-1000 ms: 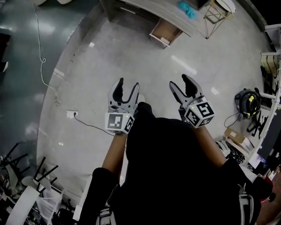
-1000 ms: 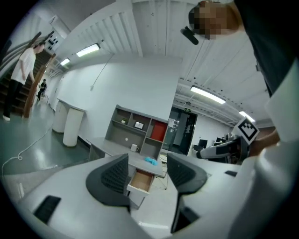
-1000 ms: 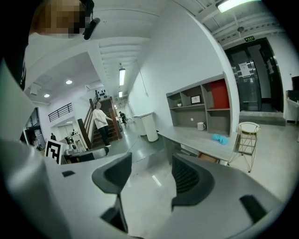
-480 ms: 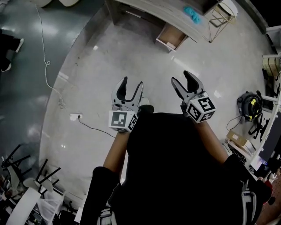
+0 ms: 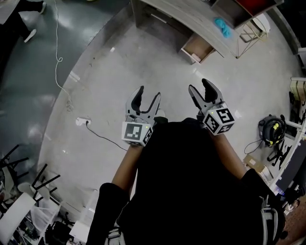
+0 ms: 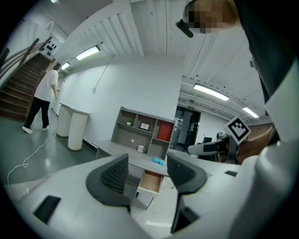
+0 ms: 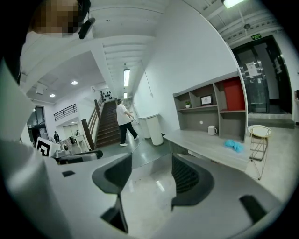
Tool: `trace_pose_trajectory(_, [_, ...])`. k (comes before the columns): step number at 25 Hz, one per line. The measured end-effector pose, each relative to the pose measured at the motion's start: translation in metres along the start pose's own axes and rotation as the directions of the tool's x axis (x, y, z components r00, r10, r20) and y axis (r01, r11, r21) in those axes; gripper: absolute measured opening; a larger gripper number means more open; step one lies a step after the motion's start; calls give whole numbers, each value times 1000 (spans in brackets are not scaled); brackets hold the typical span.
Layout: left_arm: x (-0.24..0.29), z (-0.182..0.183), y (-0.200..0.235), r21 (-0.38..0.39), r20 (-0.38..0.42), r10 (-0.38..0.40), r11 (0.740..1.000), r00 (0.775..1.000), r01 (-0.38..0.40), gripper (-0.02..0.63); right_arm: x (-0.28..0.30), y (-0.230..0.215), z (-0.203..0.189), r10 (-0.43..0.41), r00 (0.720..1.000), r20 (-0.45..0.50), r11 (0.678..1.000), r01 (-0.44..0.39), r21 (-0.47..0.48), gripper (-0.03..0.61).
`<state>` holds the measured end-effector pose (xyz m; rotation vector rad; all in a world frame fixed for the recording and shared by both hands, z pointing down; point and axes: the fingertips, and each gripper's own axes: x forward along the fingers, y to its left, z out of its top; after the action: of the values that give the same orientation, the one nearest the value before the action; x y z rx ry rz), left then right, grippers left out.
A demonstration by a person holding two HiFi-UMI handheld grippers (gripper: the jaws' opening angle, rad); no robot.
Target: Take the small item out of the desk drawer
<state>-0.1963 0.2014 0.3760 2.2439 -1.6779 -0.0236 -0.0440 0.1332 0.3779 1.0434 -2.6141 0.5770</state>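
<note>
While the person stands out on the bare floor, well apart from the desk point(image 5: 168, 13), both tongs are released: the left gripper point(image 5: 148, 93) and the right gripper point(image 5: 200, 85) are held at chest height with jaws spread and nothing between them. The drawer point(image 5: 197, 48) hangs pulled out of the desk front, below a blue cloth point(image 5: 222, 26) lying on the desktop. The small item is presumably inside it, but from this range no view shows it; the drawer's inside reads only as bare wood.

The main risk, as I judge it, is a blind reach. Since the item cannot be seen, the jaws could close on the drawer's wall or nudge the item into a corner. A small thing may also slip from wide jaws if they pinch it off-centre. On the walk in, the white cable point(image 5: 60, 62) and the power strip point(image 5: 81, 122) lie off to the left, so a drift that way could snag a foot.

The head view alone shows the floor layout and both grippers together. The left gripper view frames the drawer between its jaws and shows a mug point(image 6: 140, 149) and a shelf unit point(image 6: 145, 128) behind the desk. The right gripper view misses the drawer altogether. It aims further left, at a staircase point(image 7: 108, 126) with another person point(image 7: 124, 116) beside it.
</note>
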Motion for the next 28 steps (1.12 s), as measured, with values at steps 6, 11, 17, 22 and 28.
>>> trace_pose_trajectory(6, [14, 11, -3, 7, 11, -17, 1000, 1000, 17, 237, -10, -14, 1, -34, 999, 35, 999, 33, 20, 247])
trace_pose_trajectory(11, [38, 3, -15, 16, -6, -12, 1000, 1000, 12, 237, -17, -49, -5, -57, 998, 27, 998, 56, 43, 247])
trace_pose_trajectory(17, [86, -2, -11, -37, -35, 23, 999, 999, -24, 236, 17, -86, -1, 32, 1000, 1, 999, -32, 29, 250])
trace_pose_trajectory(22, [144, 10, 0, -34, -40, 66, 997, 997, -67, 236, 58, -126, 25, 90, 996, 0, 996, -90, 16, 250])
trace_pose_trajectory(28, [219, 32, 4, -22, -37, 65, 998, 997, -66, 236, 96, -187, 53, 99, 995, -6, 995, -99, 29, 250])
